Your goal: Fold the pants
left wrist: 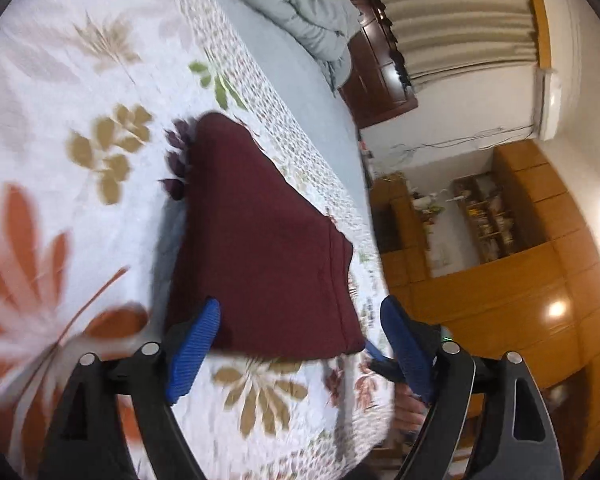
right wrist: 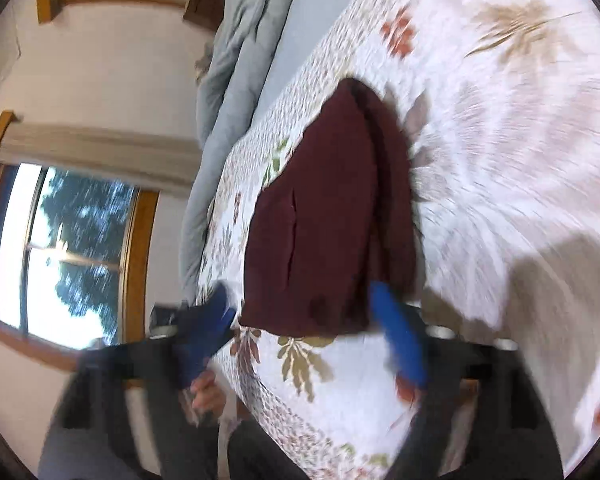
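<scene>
Dark maroon pants (left wrist: 260,240) lie folded into a compact stack on the floral bedspread (left wrist: 80,80). In the left wrist view my left gripper (left wrist: 300,312) stands open, its blue pads wide apart just in front of the stack's near edge, nothing pressed between them. The right wrist view shows the same pants (right wrist: 324,224) with a layered fold along their right side. My right gripper (right wrist: 300,304) is open too, blurred, its pads either side of the stack's near edge without touching it.
The white floral bedspread (right wrist: 500,160) covers the bed; a grey duvet (left wrist: 300,8) is bunched at the far end. Wooden cabinets (left wrist: 520,280) and shelves stand beyond the bed's edge. A window (right wrist: 60,240) and a hand (right wrist: 208,396) show in the right wrist view.
</scene>
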Tool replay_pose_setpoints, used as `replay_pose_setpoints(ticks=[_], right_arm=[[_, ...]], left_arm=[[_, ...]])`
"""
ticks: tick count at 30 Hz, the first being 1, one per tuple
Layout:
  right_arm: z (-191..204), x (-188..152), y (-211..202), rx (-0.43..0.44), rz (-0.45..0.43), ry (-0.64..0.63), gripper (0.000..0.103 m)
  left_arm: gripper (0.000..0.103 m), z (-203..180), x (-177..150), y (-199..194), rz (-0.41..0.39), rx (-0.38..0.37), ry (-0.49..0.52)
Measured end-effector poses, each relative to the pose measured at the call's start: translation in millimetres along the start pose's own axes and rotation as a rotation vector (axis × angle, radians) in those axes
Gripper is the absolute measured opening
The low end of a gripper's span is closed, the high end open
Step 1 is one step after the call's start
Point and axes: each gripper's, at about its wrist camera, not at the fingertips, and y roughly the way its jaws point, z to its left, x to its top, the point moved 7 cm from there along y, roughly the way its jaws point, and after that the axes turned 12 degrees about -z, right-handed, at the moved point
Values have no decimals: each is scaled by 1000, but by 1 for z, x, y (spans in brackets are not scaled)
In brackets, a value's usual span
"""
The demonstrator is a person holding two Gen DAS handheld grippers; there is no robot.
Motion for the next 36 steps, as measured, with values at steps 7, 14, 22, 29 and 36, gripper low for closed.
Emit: replay_pose_setpoints(ticks=[7,14,22,29,36], right_arm=[[55,-86,-91,-156,-95,-170,96],[104,-191,-175,-448,-288,-514,100],[166,-268,-215,-535,-387,-729,100],[215,-296,-245,-516,-425,-808,100],[226,-302,-261,-539,-439,-826,100]], left_arm=[[84,-82,-70,-112,-127,362,525],[84,-150,-149,-201,-245,491,682],[84,-198,-202,-260,-311,560,756],[85,-232,-235,-285,-324,533,761],[85,-257,-251,-289,-349,510,823]])
